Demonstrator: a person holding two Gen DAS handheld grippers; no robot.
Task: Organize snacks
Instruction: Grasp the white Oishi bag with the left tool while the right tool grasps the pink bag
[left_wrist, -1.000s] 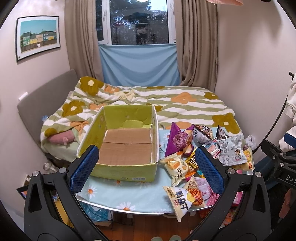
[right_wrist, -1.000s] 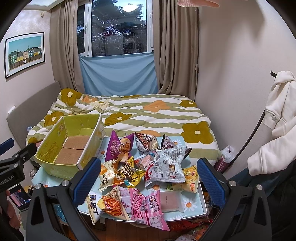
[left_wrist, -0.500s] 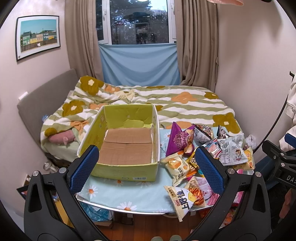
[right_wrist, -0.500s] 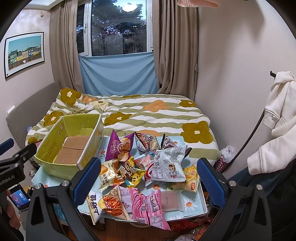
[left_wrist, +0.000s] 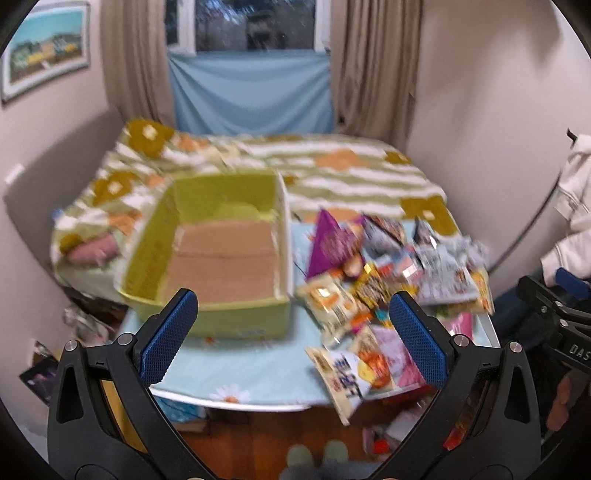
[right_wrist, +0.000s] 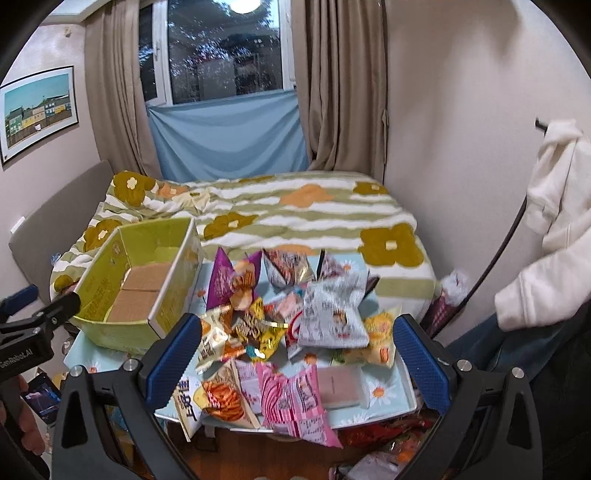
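Box (left_wrist: 221, 258) interior bare, open-topped; snack pile (right_wrist: 295, 325) crowds table's right half; table (left_wrist: 240, 373) front-left strip clear.

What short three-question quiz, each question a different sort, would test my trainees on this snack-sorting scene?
1. True or false: the yellow-green box already holds snack packets.
2. Multiple choice: the purple packet stands (A) inside the box, (B) on the table just right of the box, (C) on the bed.
3. Fill in: both the left tongs and the right tongs are ____ and hold nothing.

Key: 1 false, only its cardboard bottom shows. 2 B. 3 open.
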